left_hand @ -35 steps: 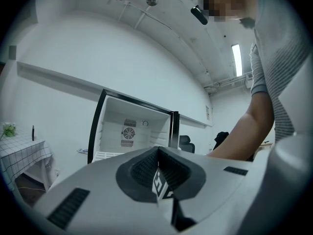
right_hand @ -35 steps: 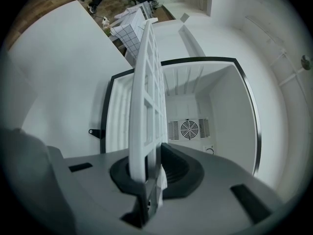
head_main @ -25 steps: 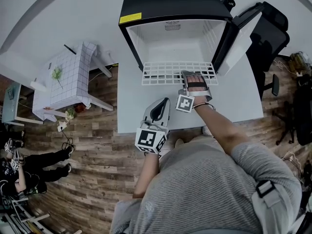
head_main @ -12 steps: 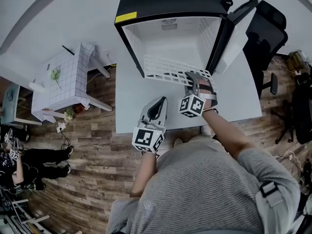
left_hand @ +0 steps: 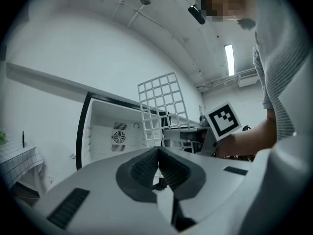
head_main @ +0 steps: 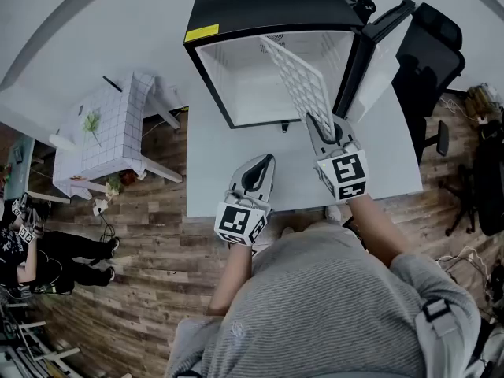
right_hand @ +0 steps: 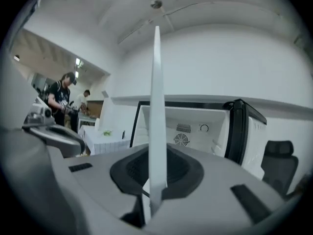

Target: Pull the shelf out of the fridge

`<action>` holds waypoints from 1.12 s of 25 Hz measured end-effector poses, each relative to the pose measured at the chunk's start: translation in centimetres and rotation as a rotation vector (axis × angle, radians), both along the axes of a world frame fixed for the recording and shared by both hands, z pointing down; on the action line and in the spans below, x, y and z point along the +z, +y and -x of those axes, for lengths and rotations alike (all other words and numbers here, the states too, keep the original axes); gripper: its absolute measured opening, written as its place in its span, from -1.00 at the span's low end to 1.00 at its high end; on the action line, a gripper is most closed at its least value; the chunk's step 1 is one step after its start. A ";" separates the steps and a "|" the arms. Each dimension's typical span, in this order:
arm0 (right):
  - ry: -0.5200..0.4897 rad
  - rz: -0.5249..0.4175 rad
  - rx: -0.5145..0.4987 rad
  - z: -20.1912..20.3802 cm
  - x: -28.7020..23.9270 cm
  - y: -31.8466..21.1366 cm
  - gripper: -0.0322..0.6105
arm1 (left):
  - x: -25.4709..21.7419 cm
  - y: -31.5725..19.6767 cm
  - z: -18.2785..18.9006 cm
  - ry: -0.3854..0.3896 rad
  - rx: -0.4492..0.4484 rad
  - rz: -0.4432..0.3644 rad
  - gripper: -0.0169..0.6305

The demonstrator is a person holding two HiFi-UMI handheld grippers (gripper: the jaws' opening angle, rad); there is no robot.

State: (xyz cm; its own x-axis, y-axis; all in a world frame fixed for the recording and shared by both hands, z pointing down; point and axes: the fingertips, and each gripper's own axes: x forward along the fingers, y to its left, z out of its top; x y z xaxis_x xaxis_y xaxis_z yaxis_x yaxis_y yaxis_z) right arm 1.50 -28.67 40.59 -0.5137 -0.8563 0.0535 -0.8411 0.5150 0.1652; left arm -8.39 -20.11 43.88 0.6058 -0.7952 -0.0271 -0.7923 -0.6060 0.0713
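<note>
At the left edge of the head view a small checked table (head_main: 110, 124) stands on the wood floor. Low in the middle of the frame the left claw (head_main: 264, 162) hangs over the grey table (head_main: 209, 172) with its jaws pressed together on nothing. Just right of it the right claw (head_main: 321, 128) is clamped on the near edge of the white wire shelf (head_main: 295, 77). The shelf stands on edge outside the open fridge (head_main: 268, 6) at upper centre, with the fridge door (head_main: 387, 53) and a black chair (head_main: 437, 46) further right.
</note>
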 end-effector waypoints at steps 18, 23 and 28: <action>-0.251 -0.017 -0.114 -0.8 -6.0 2.0 -0.79 | -0.9 -1.9 -2.2 -0.002 0.054 -0.013 -0.91; -0.255 -0.019 -0.127 -0.5 -6.3 2.1 -0.79 | -1.0 -2.3 -2.2 -0.002 0.058 -0.017 -0.91; -0.264 -0.015 -0.143 -0.4 -6.4 2.2 -0.79 | -1.0 -2.6 -2.1 -0.004 0.058 -0.013 -0.91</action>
State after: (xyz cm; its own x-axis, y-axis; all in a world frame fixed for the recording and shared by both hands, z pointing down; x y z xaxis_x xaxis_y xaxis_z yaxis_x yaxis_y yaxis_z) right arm 1.89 -26.43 34.23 -0.6235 -0.7741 -0.1100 -0.7753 0.6303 -0.0410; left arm -6.28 -22.71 42.92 0.6508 -0.7585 -0.0348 -0.7562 -0.6516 0.0604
